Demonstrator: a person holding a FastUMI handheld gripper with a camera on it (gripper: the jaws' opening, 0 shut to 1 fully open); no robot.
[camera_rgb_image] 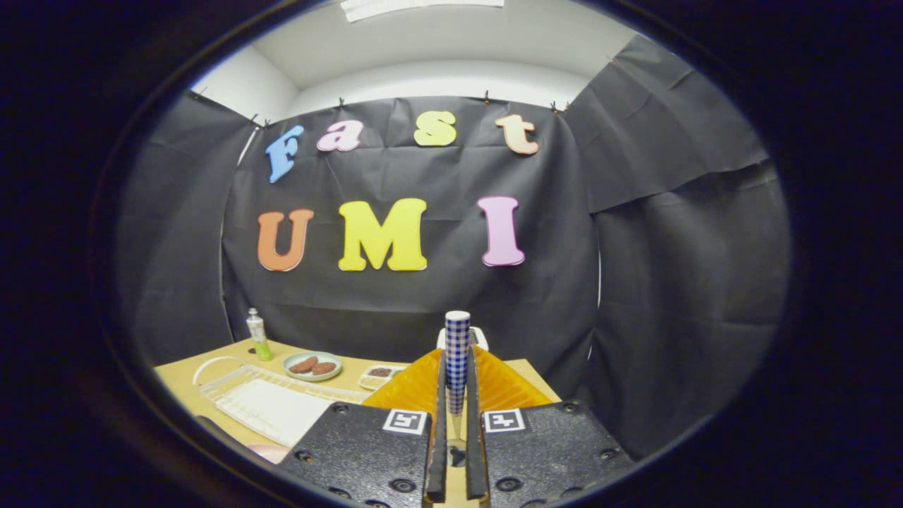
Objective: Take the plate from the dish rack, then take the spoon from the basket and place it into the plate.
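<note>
My gripper (456, 367) is shut on the spoon (457, 339). The spoon's blue-and-white checked handle stands upright between the two fingers and sticks out above their tips, and its bowl end is hidden low between them. Right behind the fingers, on both sides, sits the orange basket (416, 388). To the left of the fingers a clear and white dish rack (271, 409) lies on the wooden table (176, 377). A pale pinkish rim (267, 451), possibly the plate, peeks out beside the base of the left finger, mostly hidden.
Beyond the rack stands a small green-tinted dish (312, 365) with two brown pieces of food. A little tray (379, 375) is next to it and a small bottle (257, 334) at the back left. A white cup (481, 337) stands behind the basket. The table ends just right of the basket.
</note>
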